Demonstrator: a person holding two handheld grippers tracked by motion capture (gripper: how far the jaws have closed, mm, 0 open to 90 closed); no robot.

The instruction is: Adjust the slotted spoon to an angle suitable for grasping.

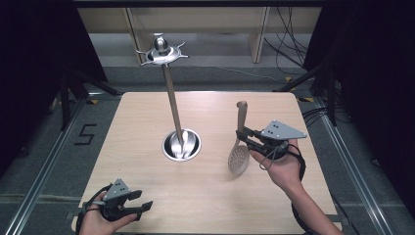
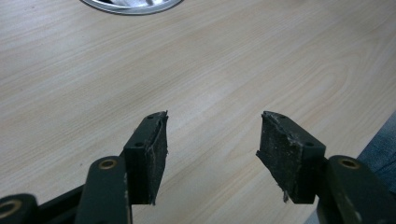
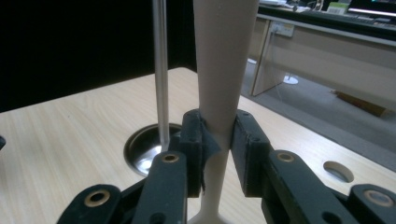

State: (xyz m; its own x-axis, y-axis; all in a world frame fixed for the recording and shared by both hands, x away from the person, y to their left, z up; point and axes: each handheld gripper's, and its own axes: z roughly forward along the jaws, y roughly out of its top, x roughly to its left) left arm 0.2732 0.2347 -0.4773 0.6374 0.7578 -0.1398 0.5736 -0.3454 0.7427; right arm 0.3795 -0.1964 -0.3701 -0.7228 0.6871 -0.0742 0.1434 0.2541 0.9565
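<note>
High view: one slotted spoon (image 1: 239, 147) clamped by right hand-held gripper (image 1: 244, 137), left hand-held gripper (image 1: 139, 207) gaping empty, one steel stand (image 1: 172, 100)

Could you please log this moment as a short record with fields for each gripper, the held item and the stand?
right gripper: shut on the skimmer handle, held upright, bowl down
left gripper: open, nothing between its fingers, at the near table edge
rack: steel pole on a round base, hook ring on top, at mid-table
skimmer to rack: apart
</note>
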